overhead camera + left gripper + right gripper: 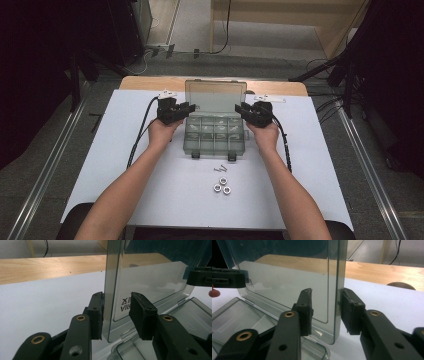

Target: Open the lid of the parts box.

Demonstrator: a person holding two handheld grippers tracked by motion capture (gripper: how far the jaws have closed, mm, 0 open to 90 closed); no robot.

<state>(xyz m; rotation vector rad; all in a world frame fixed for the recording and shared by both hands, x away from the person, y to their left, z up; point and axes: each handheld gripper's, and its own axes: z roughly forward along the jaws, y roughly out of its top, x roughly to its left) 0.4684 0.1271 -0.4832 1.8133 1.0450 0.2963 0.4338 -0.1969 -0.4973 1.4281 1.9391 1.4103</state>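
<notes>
A clear smoky plastic compartment box (215,137) sits mid-table with its lid (216,95) standing upright. My left gripper (187,108) straddles the lid's left edge (112,290). Its outer pad (96,315) lies against the lid, while a slim gap shows at the inner pad (140,315). My right gripper (242,110) straddles the lid's right edge (334,290). There the outer pad (350,312) sits at the lid and the inner pad (304,310) stands off it. Both grippers are open around the lid.
Three metal nuts (222,186) and two small screws (220,169) lie on the white sheet (125,165) in front of the box. A wooden table edge (145,82) runs behind the lid. Cables trail from both grippers along the forearms.
</notes>
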